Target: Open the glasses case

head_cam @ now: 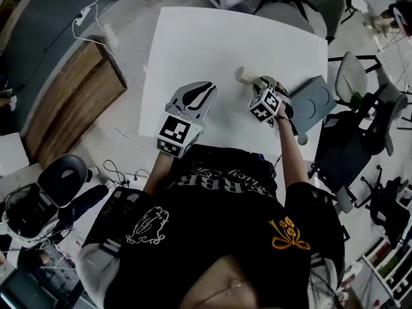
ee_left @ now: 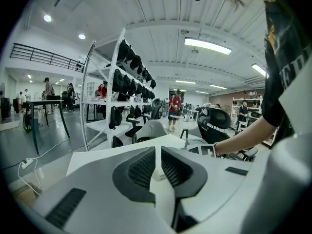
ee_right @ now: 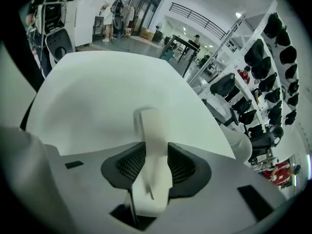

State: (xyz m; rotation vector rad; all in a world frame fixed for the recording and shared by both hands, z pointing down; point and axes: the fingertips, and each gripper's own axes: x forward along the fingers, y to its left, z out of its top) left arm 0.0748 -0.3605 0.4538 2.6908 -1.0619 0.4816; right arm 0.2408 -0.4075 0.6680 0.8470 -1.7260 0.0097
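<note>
A cream glasses case (head_cam: 246,76) lies on the white table (head_cam: 212,37), right of its middle. In the right gripper view the case (ee_right: 152,130) runs lengthwise between the jaws and fills the gap from pad to pad. My right gripper (head_cam: 258,84) points steeply down at the table and is shut on the case. My left gripper (head_cam: 200,87) hovers near the table's front edge, a hand's width left of the case. Its jaws (ee_left: 158,150) stand almost together with only a slit between them and nothing in it.
A grey-blue flat object (head_cam: 312,105) sits at the table's right edge, close behind my right hand. Office chairs (head_cam: 360,82) crowd the right side. A wooden cabinet (head_cam: 71,95) and a white cable (head_cam: 122,134) lie left of the table.
</note>
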